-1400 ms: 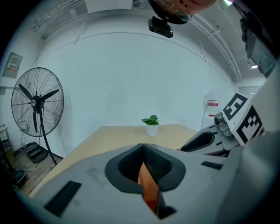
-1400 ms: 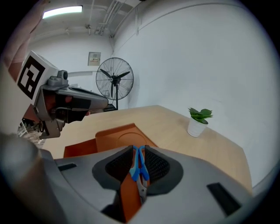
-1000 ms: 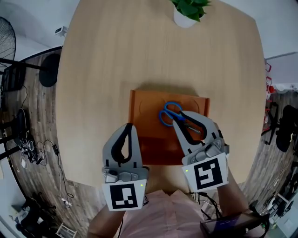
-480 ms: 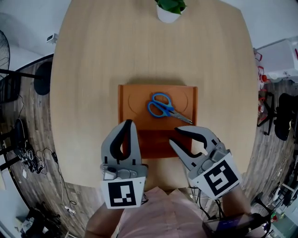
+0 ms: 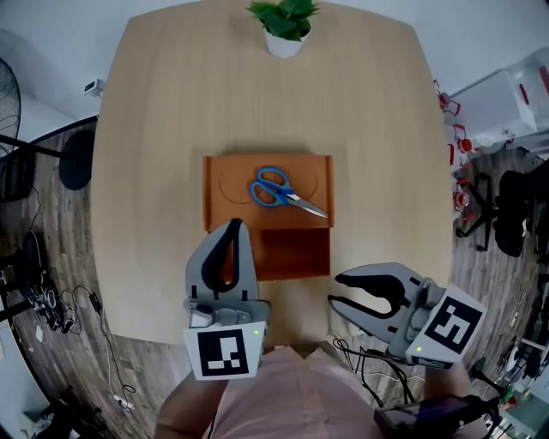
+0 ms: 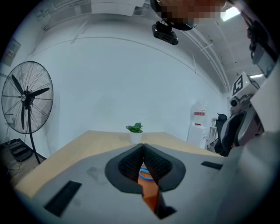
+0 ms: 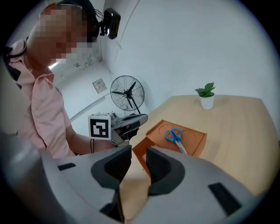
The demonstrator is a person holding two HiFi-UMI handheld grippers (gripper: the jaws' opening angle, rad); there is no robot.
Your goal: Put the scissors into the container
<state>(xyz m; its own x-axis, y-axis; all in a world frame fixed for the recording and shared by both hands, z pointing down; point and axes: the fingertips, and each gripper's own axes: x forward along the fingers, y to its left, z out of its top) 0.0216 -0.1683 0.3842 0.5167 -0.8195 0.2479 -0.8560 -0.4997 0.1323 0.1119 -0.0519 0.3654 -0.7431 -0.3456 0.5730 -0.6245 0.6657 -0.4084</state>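
Our right gripper (image 5: 336,290) has pulled back from over the container (image 5: 211,195) and now hangs off to the right, near the front edge of the table (image 5: 163,111). It sits well apart from the scissors (image 5: 279,190), which it was covering a second ago. Its jaws stand open with only bare wood showing between them, so we judge it has let go and is clearing out of the way.

We see the scissors lying flat in the farther, shallower section of the container. Their blue handles point left and the blades angle right, toward the divider. The nearer, deeper compartment looks empty. Since the scissors rest inside the walls and nothing touches them, we take the task as done.

Our left gripper (image 5: 233,227) hovers at the near left corner of the container, jaws pressed together on nothing. Through the slit below its tips we glimpse the orange wood and a bit of blue handle. We read that position as a parked, waiting pose, not a steadying one, though we cannot tell whether it touches the rim.

At the far edge stands a potted plant (image 5: 283,21), well clear of everything.
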